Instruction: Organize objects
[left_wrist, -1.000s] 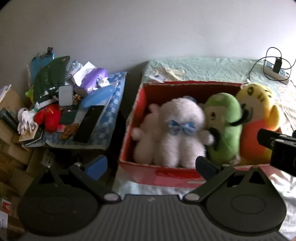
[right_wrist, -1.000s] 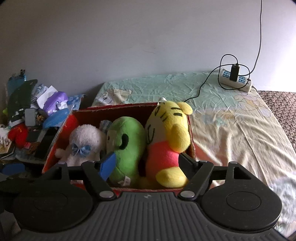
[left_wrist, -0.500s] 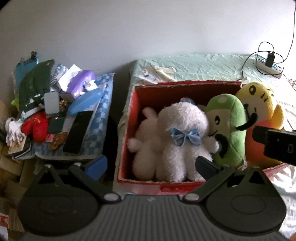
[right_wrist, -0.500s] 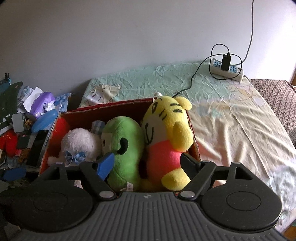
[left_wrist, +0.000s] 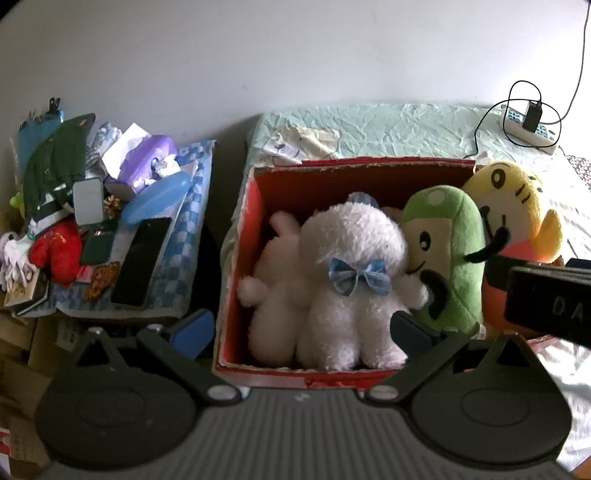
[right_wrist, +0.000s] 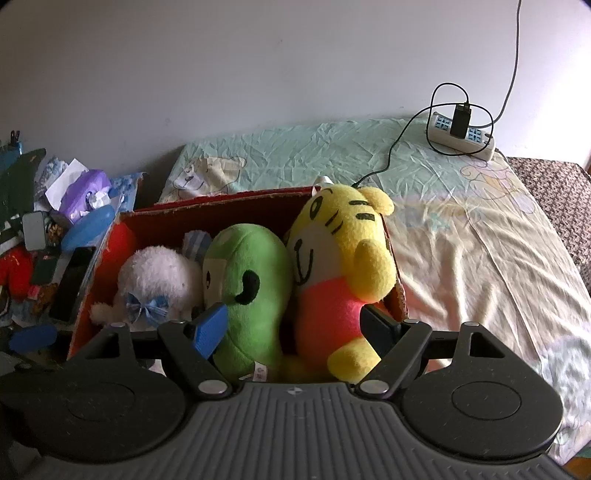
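A red cardboard box (left_wrist: 236, 295) (right_wrist: 236, 201) stands on the bed and holds a white plush with a blue bow (left_wrist: 354, 280) (right_wrist: 155, 280), a green plush (left_wrist: 443, 251) (right_wrist: 251, 288) and a yellow tiger plush in a pink top (left_wrist: 513, 206) (right_wrist: 340, 258), side by side and upright. My left gripper (left_wrist: 301, 332) is open and empty at the box's near left part. My right gripper (right_wrist: 293, 328) is open and empty, its jaws standing either side of the green and yellow plushes' lower bodies, near the box's front edge. It shows as a black body at the right edge of the left wrist view (left_wrist: 546, 299).
A cluttered side table (left_wrist: 192, 229) with a blue checked cloth stands left of the box, with a phone (left_wrist: 142, 262), a purple tissue pack (left_wrist: 146, 162), a red plush (left_wrist: 55, 247). A power strip with cables (right_wrist: 461, 136) lies at the bed's far right. The bedsheet (right_wrist: 480, 251) spreads right of the box.
Both grippers have drawn back and up a little, so the box and plushes sit lower and smaller in view. The plushes and box have not moved.
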